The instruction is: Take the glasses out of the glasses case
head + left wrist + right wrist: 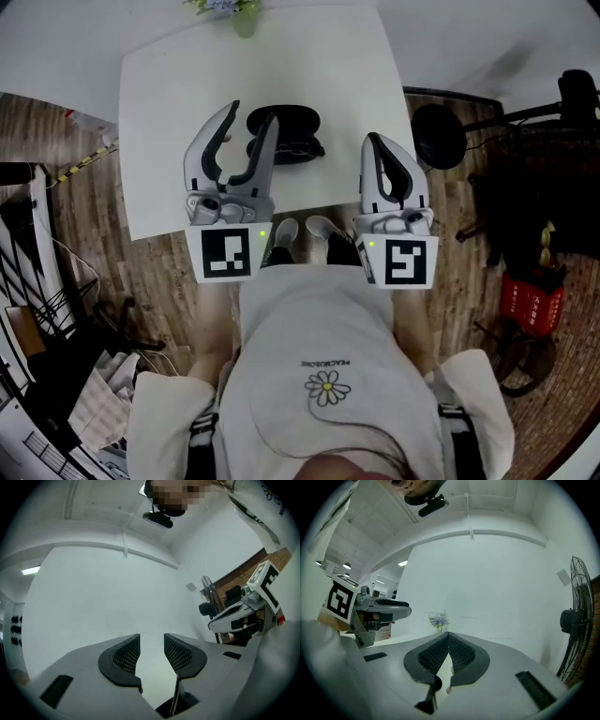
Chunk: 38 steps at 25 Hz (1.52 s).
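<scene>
A black glasses case (292, 126) lies on the white table (169, 112), a little past the middle. I cannot make out whether it is open, and no glasses show. My left gripper (253, 111) is held level above the table with its jaws apart; its right finger crosses in front of the case's left end. In the left gripper view the left gripper (152, 644) has nothing between its pads, only white wall beyond. My right gripper (373, 141) hovers to the right of the case, its jaws together. In the right gripper view the right gripper (448, 635) holds nothing.
A small vase of flowers (236, 11) stands at the table's far edge, and the flowers (439, 620) also show in the right gripper view. A black standing fan (576, 620) is to the right, its base (441, 136) by the table. A red box (530, 300) and cables clutter the wooden floor.
</scene>
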Motion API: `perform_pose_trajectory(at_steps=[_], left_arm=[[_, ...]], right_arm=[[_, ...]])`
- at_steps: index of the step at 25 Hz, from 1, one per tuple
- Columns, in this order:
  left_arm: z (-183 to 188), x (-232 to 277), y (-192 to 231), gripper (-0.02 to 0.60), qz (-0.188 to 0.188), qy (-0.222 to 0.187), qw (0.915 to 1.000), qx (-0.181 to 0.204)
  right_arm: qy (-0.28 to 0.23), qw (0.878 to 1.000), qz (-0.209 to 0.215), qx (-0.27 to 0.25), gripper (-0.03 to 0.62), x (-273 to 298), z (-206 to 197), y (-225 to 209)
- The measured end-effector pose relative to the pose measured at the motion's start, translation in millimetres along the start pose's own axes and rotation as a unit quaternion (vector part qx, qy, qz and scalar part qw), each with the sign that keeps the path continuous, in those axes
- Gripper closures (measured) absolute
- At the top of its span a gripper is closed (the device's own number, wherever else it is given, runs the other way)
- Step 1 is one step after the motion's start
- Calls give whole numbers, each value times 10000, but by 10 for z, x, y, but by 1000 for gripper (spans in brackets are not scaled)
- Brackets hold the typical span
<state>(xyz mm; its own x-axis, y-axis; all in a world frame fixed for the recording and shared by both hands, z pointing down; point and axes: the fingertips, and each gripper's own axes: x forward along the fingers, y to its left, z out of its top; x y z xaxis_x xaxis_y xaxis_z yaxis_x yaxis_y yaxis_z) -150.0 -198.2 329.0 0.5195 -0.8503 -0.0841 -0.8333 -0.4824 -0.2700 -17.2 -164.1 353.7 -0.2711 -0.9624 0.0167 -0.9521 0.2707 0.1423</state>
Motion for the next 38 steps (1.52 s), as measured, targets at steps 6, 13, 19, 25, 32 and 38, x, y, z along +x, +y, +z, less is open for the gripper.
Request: perform_pose_trajectory(at_steps=[6,13,19,25,32,38], left_arm=[[-448,171,-272,423,-1248,830,9816,1179],[-1333,157,-690,348,-2813,2105,9125,2097],[-1931,117,-807,344,-3591,3046,8382,2750],[-2381,104,-815,344,-3816,3709,7915,3007],[-2683,111,-921,345,-4057,4169,7599,2900],[-2857,107,-986,369,-4246,4376,7324,3028]], right_arm=[[102,9999,38,-25,585,-56,-97,-3],[330,9993,112,-158,585,-142,-254,-13],[552,9981,221,-152,585,-171,-420,-17],[716,9969,252,-215,585,-162,-554,-20],[940,9951,232,-179,585,-159,-721,-51],[1119,9934,209,-159,585,-167,-841,-92]])
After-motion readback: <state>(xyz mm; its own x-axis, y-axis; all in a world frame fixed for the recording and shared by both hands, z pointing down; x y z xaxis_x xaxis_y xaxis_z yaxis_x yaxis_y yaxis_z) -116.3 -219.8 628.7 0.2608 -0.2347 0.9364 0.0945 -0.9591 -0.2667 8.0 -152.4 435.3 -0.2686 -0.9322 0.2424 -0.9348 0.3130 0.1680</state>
